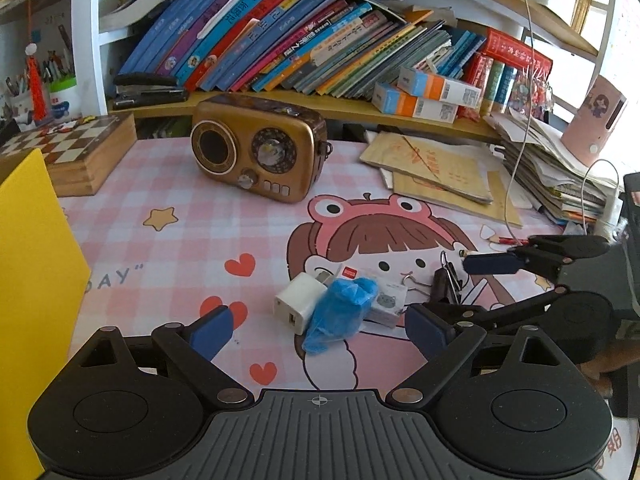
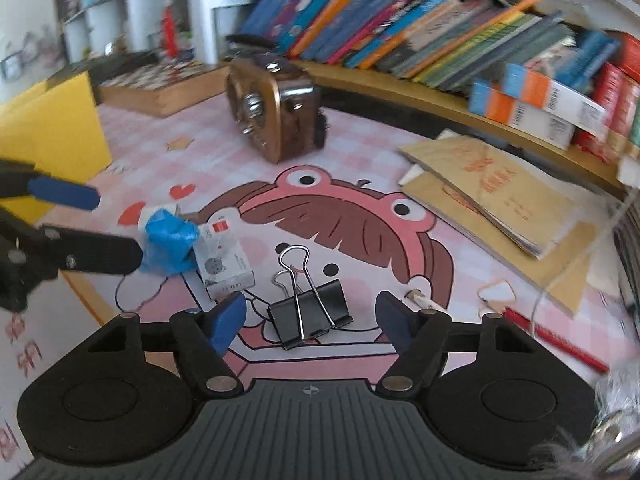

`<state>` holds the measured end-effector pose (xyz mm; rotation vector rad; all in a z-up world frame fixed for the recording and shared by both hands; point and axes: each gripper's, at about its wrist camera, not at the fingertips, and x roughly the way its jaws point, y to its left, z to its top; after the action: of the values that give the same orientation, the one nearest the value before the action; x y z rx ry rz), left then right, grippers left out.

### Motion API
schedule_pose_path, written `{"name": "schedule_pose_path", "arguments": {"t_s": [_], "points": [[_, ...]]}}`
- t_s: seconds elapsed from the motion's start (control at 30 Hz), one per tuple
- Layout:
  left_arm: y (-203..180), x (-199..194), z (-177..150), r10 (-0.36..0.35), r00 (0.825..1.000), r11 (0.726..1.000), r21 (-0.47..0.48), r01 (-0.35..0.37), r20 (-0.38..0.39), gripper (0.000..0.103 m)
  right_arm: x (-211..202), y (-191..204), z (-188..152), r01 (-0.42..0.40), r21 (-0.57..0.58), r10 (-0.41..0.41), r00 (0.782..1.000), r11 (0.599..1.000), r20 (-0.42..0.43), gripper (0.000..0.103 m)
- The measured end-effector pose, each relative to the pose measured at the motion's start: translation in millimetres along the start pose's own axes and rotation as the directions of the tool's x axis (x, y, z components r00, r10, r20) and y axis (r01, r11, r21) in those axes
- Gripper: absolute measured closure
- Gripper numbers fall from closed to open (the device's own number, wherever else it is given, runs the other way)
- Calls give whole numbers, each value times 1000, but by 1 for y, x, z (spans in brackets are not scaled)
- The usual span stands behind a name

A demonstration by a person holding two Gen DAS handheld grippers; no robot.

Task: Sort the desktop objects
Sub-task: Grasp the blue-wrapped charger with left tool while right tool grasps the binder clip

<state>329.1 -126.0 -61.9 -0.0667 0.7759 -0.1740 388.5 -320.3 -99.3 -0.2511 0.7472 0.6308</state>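
A white charger (image 1: 298,302), a crumpled blue plastic piece (image 1: 342,314) and a small white box (image 1: 390,298) lie together on the pink cartoon mat (image 1: 168,248). My left gripper (image 1: 320,330) is open, just short of the blue piece. In the right wrist view, a black binder clip (image 2: 310,312) lies between my right gripper's open fingers (image 2: 312,320). The blue piece (image 2: 170,242) and the box (image 2: 222,262) show to its left. A red pencil (image 2: 554,338) lies to the right. The right gripper shows in the left wrist view (image 1: 448,292) over the clips (image 1: 450,276).
A brown retro radio (image 1: 260,146) stands at the back of the mat. A chessboard box (image 1: 76,152) and a yellow box (image 1: 32,280) are on the left. Paper stacks (image 1: 440,170) lie at the right. A shelf of books (image 1: 280,32) runs behind.
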Motion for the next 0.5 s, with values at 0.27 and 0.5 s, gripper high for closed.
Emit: {"name": "schedule_pose_path", "arguments": {"t_s": [0.27,0.5], "points": [[-7,15,4,25,999,999,29,-25,-21,29,-10,-10,0,12,72,-14,999,997,30,61],[-25,18,1,61,998,992,107,-61,-1,54,-32,-11,-3,26,163,-37,997,986,64,61]]}}
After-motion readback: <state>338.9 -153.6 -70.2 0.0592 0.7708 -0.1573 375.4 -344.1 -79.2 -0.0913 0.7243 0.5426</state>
